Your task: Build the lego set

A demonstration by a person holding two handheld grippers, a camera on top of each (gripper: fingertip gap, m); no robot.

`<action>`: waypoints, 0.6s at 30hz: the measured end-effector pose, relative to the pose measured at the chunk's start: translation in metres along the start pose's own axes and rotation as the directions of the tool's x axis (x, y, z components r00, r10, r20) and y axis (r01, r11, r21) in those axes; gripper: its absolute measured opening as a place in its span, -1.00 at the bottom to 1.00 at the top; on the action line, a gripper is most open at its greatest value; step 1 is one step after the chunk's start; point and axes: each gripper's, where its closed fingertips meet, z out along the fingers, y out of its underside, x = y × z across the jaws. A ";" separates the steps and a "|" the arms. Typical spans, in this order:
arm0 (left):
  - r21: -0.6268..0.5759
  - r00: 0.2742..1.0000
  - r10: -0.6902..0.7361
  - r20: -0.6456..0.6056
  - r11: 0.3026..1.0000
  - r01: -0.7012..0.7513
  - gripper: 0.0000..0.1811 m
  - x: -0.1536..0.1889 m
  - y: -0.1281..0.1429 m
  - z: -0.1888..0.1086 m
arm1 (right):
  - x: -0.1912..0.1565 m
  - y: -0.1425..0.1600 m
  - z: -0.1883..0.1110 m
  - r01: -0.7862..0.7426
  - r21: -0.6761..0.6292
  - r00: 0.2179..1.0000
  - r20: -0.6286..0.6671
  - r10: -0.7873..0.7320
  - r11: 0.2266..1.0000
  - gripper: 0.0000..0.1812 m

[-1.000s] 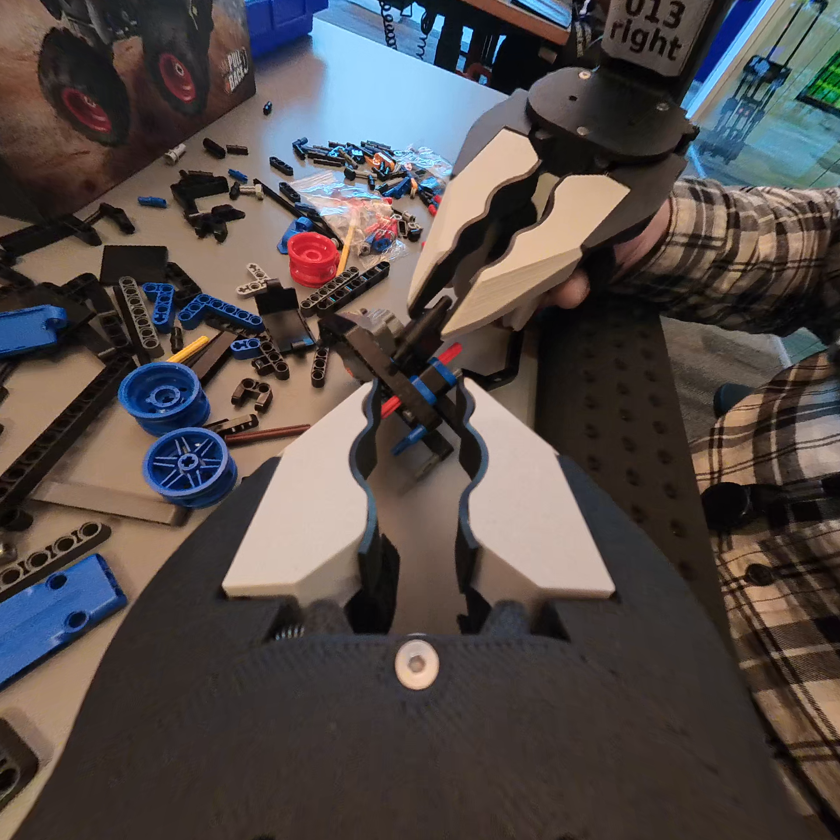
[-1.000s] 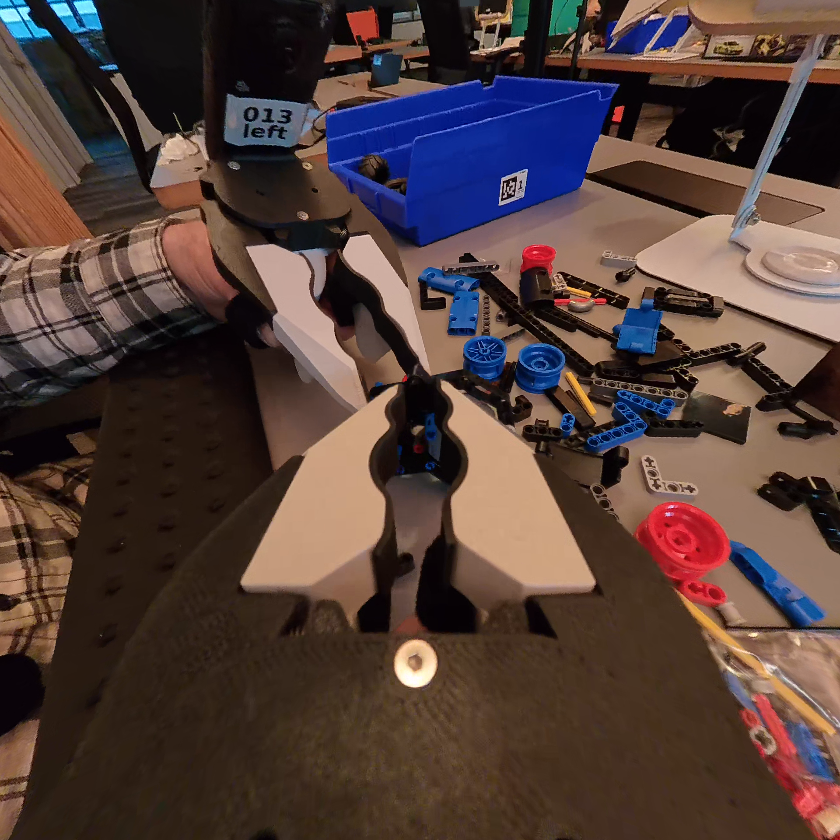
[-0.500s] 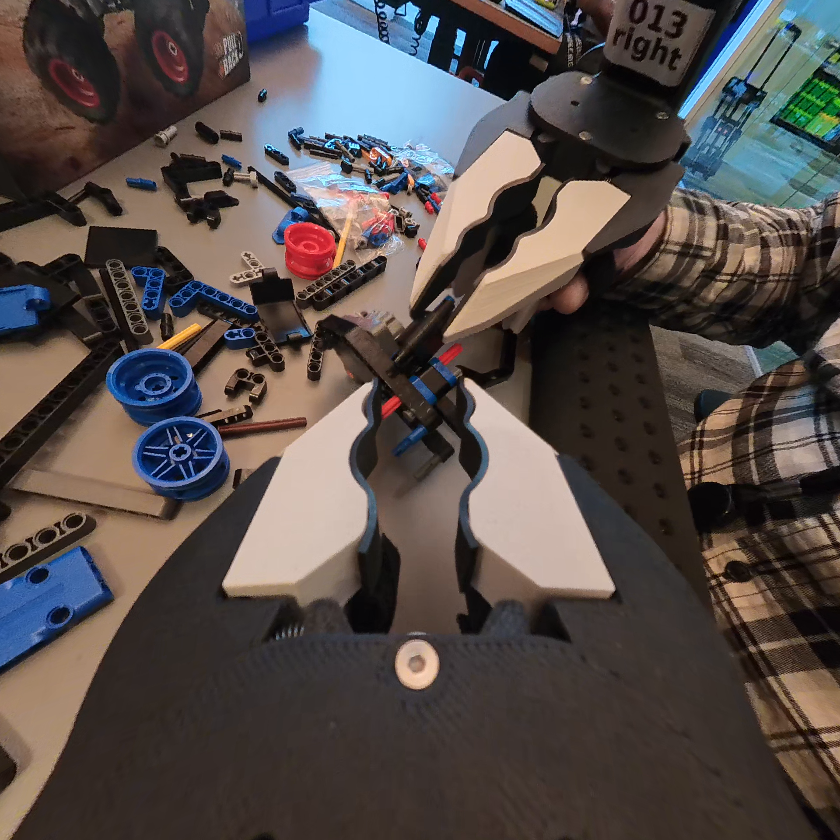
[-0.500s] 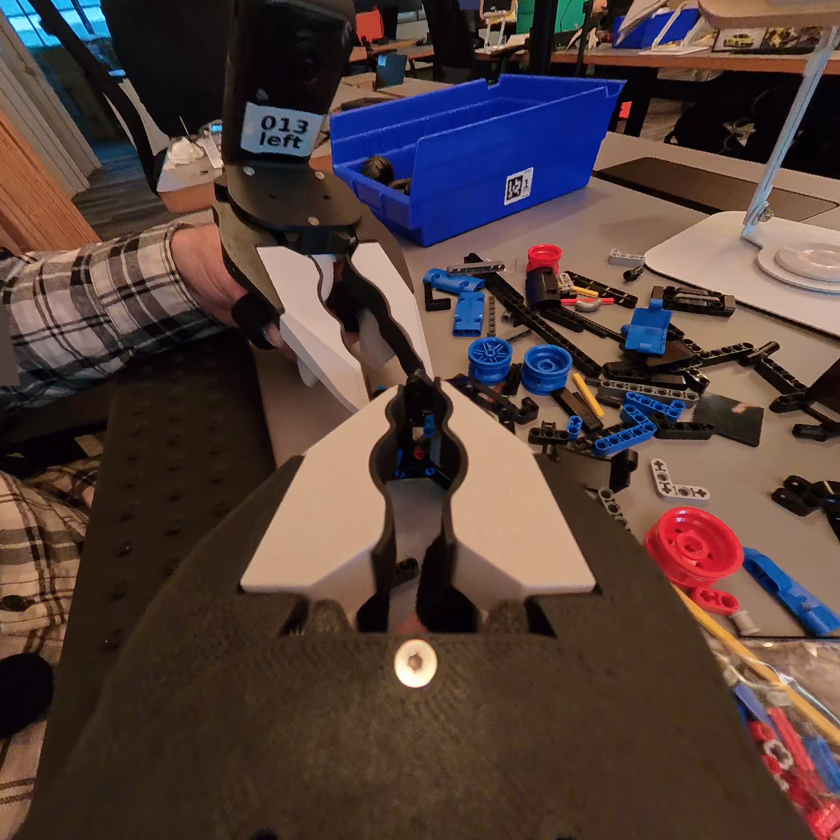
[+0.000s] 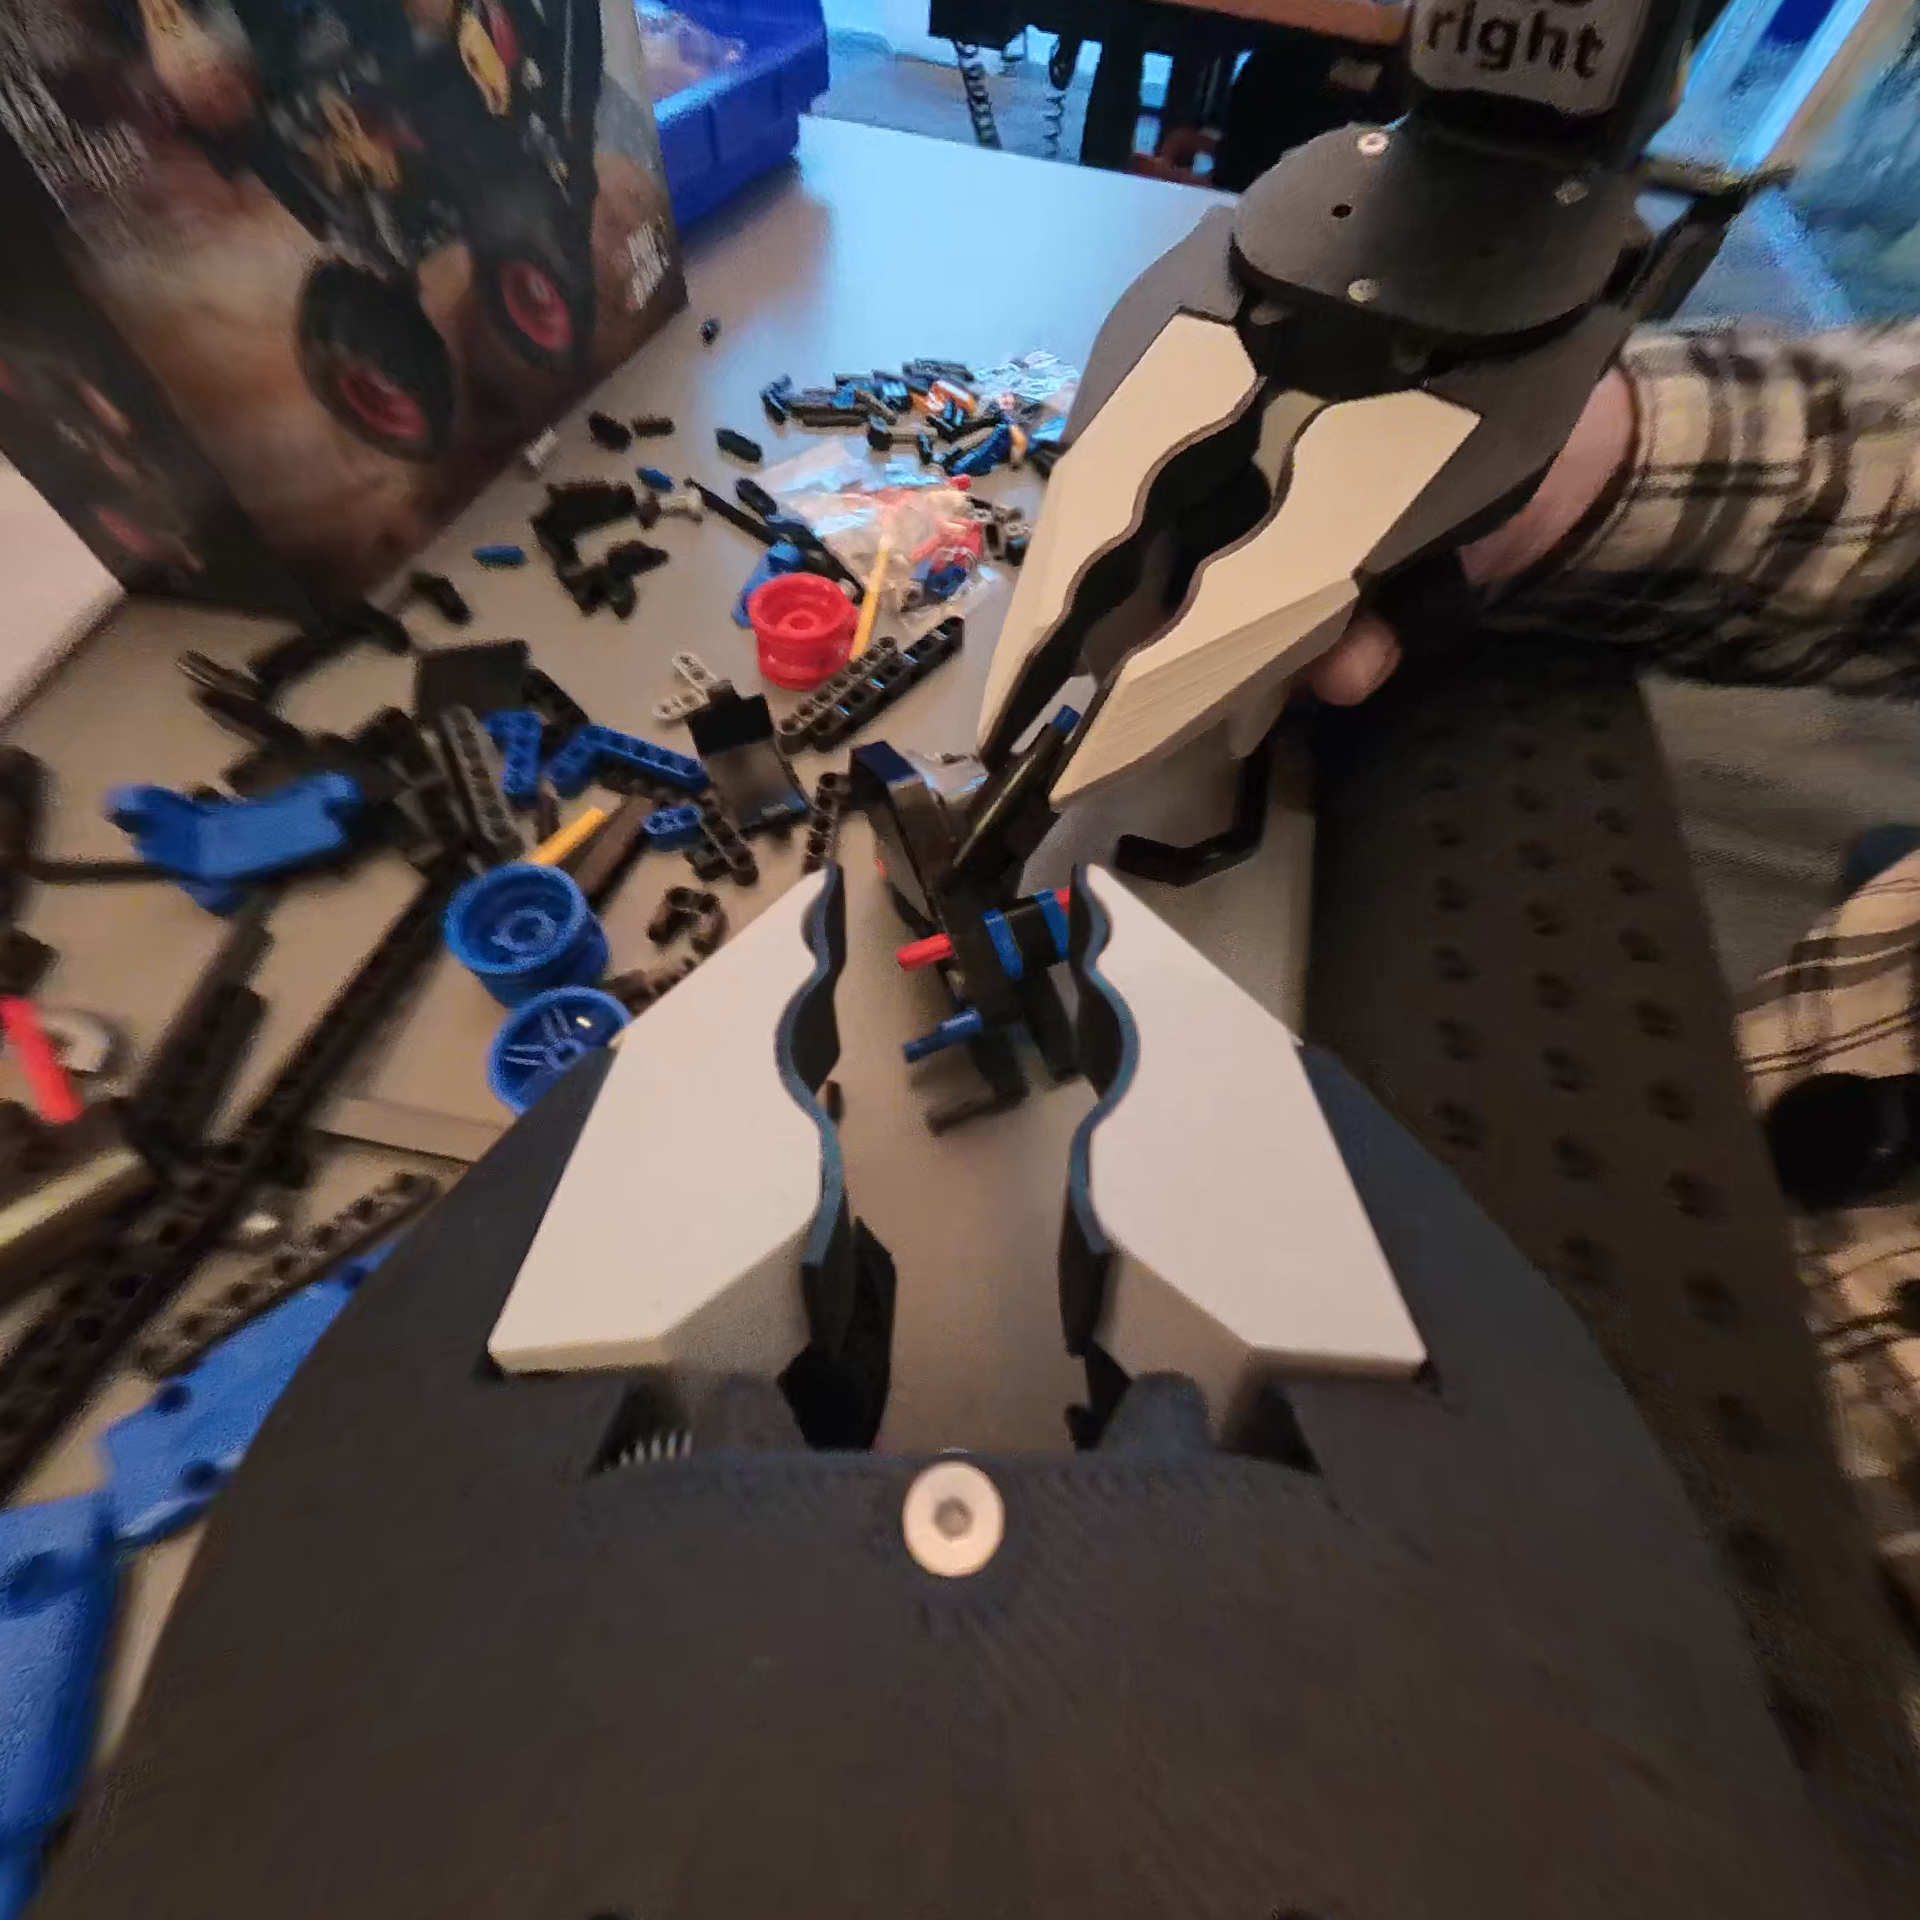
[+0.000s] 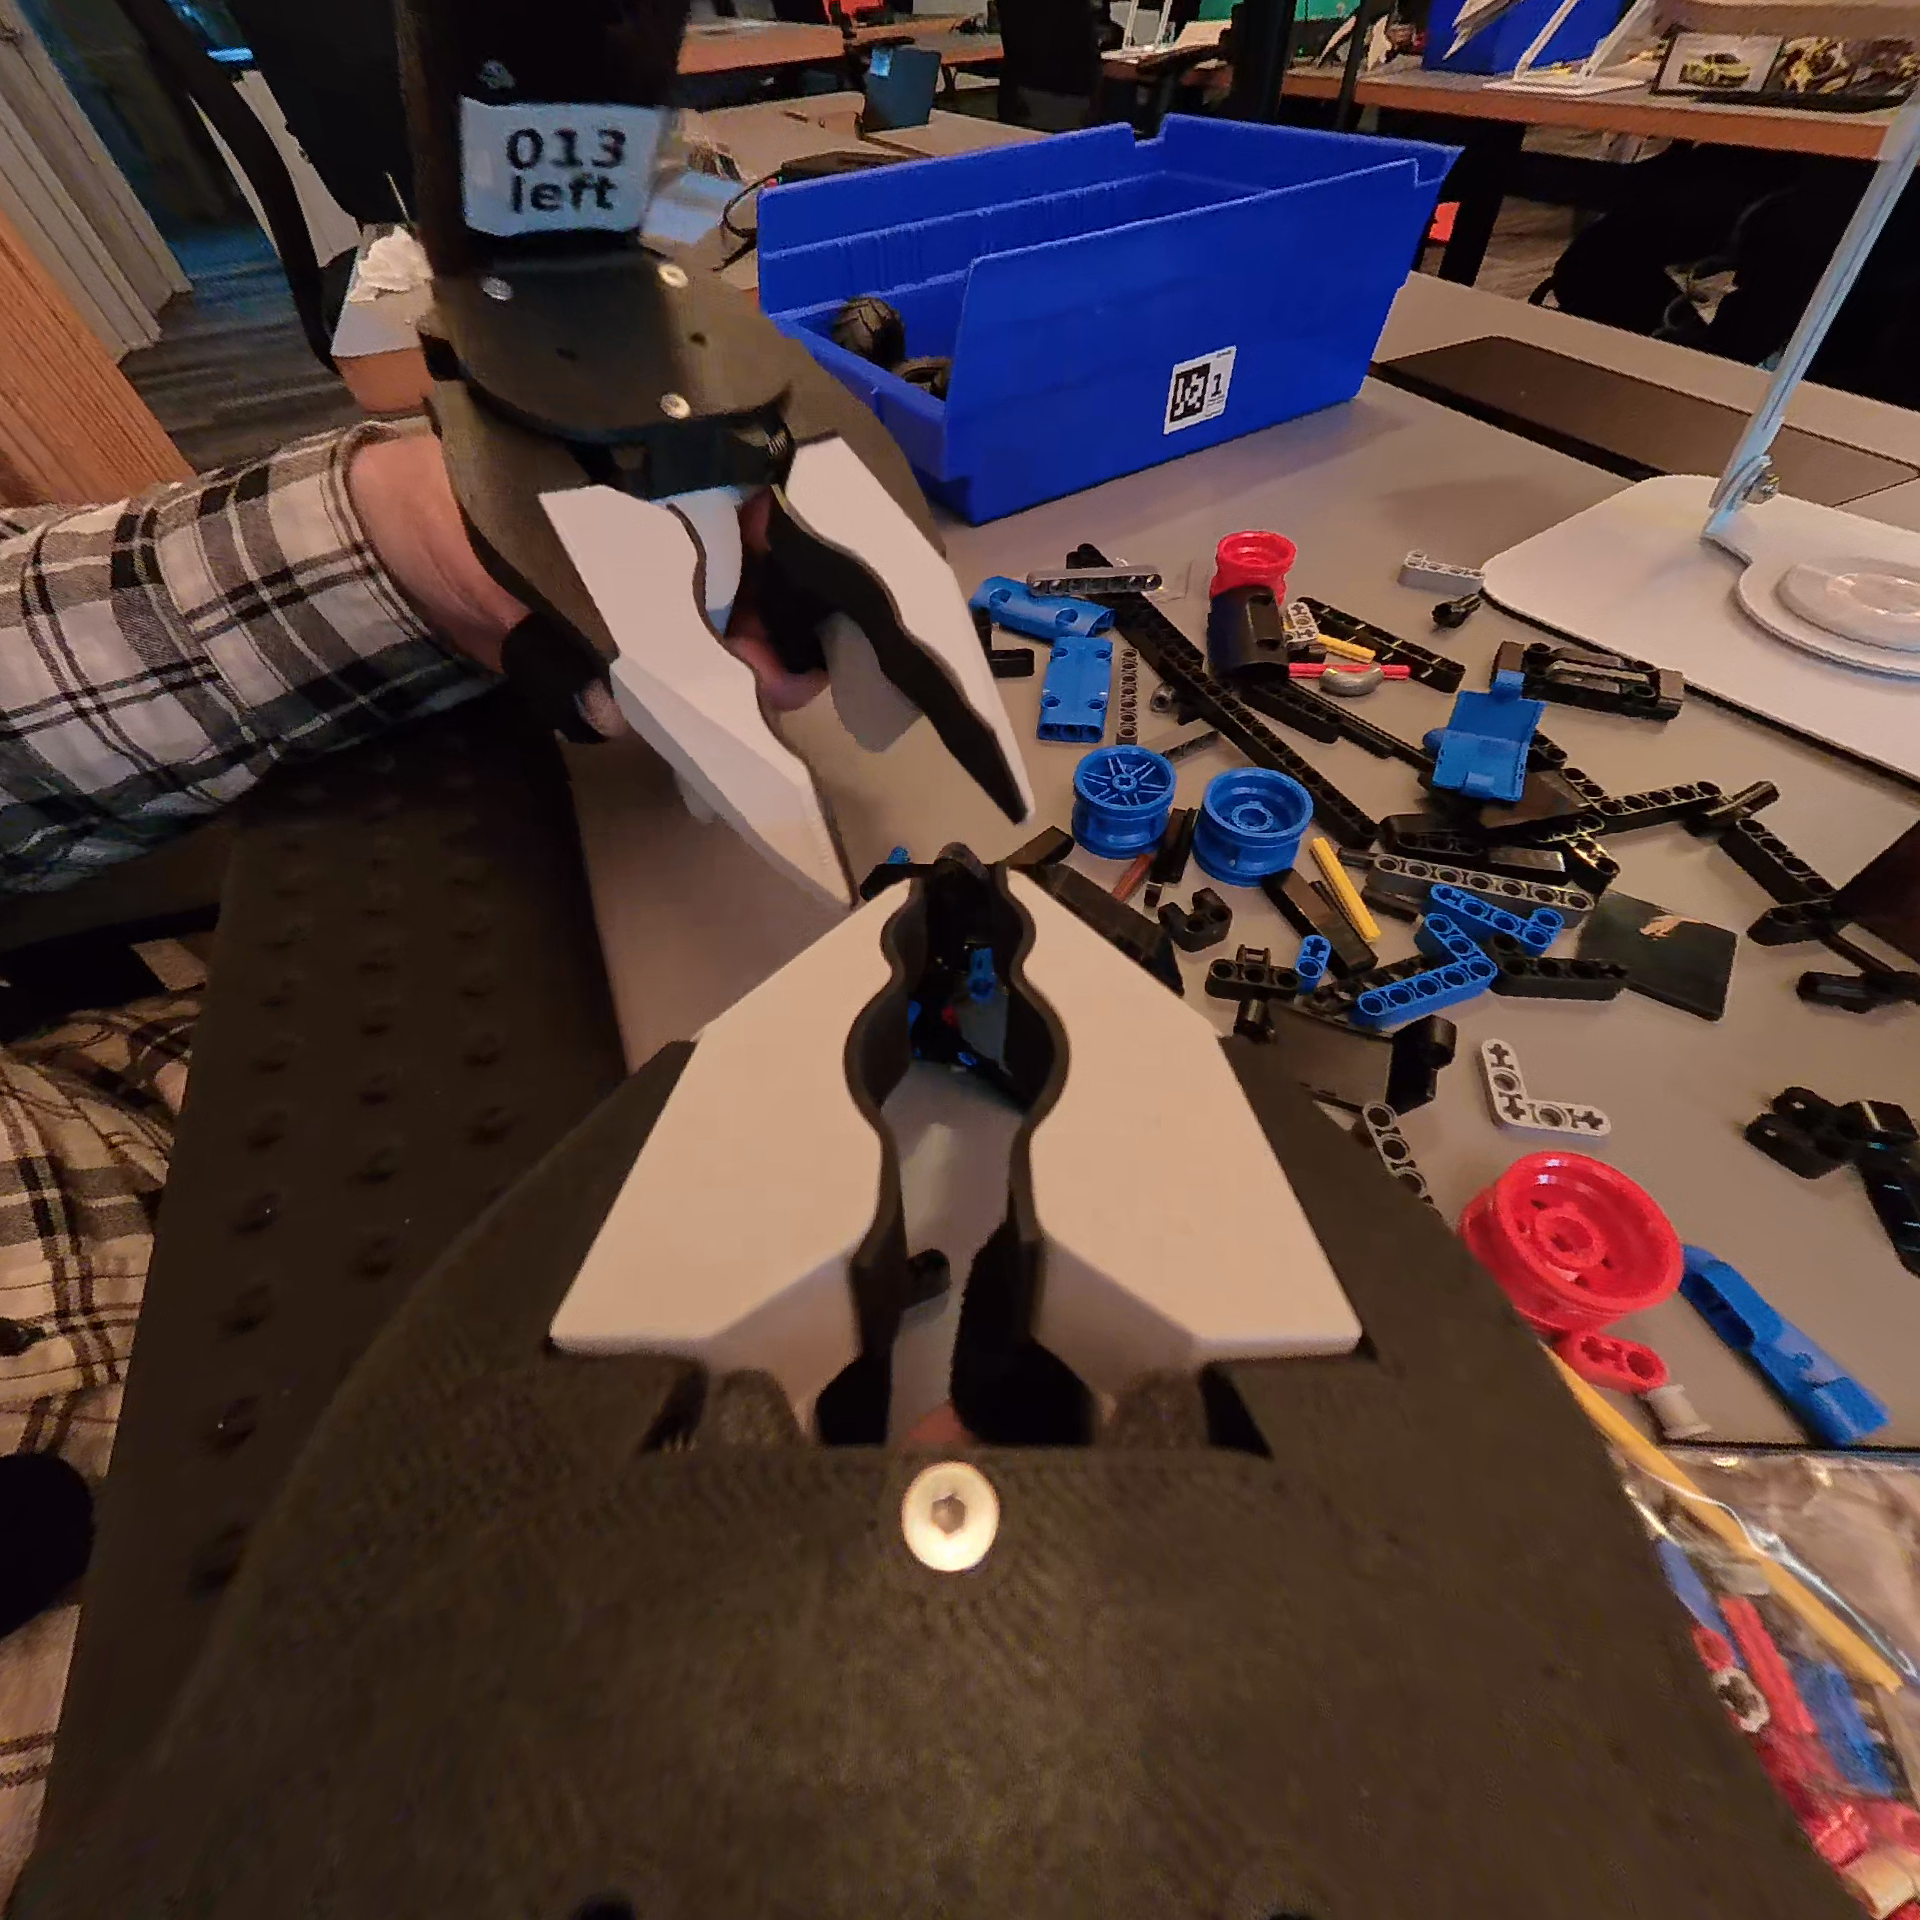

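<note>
Currently: two grippers at one lego sub-assembly (image 5: 977, 935), frame centre.

My left gripper (image 5: 956, 914) stands wide open, fingers flanking the black-and-blue assembly without gripping. My right gripper (image 6: 961, 883) is pinched closed on its black upper end, above the grey table (image 5: 935, 260).

A: The printed box (image 5: 312, 270) far left is smeared and runs off the top edge.

B: The right gripper (image 6: 951, 883) hides most of the small black-and-blue assembly (image 6: 961, 997); the parts bag (image 6: 1808, 1662) is cropped at right.
</note>
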 end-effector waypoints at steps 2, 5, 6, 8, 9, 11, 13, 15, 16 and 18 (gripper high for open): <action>-0.005 0.993 0.117 0.031 0.993 -0.116 -0.64 0.002 -0.004 0.000 | -0.001 0.000 0.000 0.000 0.000 1.000 0.006 0.000 1.000 -0.89; -0.087 0.974 0.219 0.054 0.973 -0.214 -0.81 -0.001 0.003 0.007 | -0.002 0.000 0.000 -0.004 0.002 1.000 0.018 0.004 1.000 -0.89; -0.100 0.969 0.244 0.046 0.966 -0.239 -0.86 0.000 0.004 0.008 | -0.002 0.000 0.000 -0.005 0.003 1.000 0.019 0.005 1.000 -0.89; -0.107 0.955 0.291 0.048 0.953 -0.285 -0.90 0.001 0.003 0.009 | -0.001 -0.001 -0.001 -0.013 0.009 1.000 0.018 0.012 1.000 -0.89; -0.107 0.950 0.309 0.051 0.947 -0.303 -0.92 0.002 0.002 0.009 | -0.001 -0.001 -0.002 -0.016 0.010 1.000 0.019 0.016 1.000 -0.89; -0.110 0.944 0.326 0.054 0.942 -0.319 -0.92 0.002 0.002 0.009 | -0.001 -0.001 -0.002 -0.011 0.008 1.000 0.020 0.011 1.000 -0.90; -0.122 0.931 0.359 0.059 0.928 -0.351 -0.92 0.002 0.003 0.008 | -0.002 0.000 -0.002 0.001 0.003 1.000 0.022 -0.001 1.000 -0.89; -0.134 0.920 0.387 0.063 0.917 -0.376 -0.92 0.002 0.002 0.008 | -0.003 0.001 -0.002 0.010 -0.006 1.000 0.024 -0.009 1.000 -0.89; -0.126 0.917 0.393 0.061 0.915 -0.384 -0.92 0.004 0.001 0.008 | -0.004 0.002 -0.001 0.018 -0.016 1.000 0.025 -0.017 1.000 -0.87; -0.110 0.917 0.396 0.049 0.914 -0.389 -0.93 0.008 -0.002 0.009 | -0.006 0.004 0.000 0.044 -0.034 0.999 0.020 -0.043 0.998 -0.84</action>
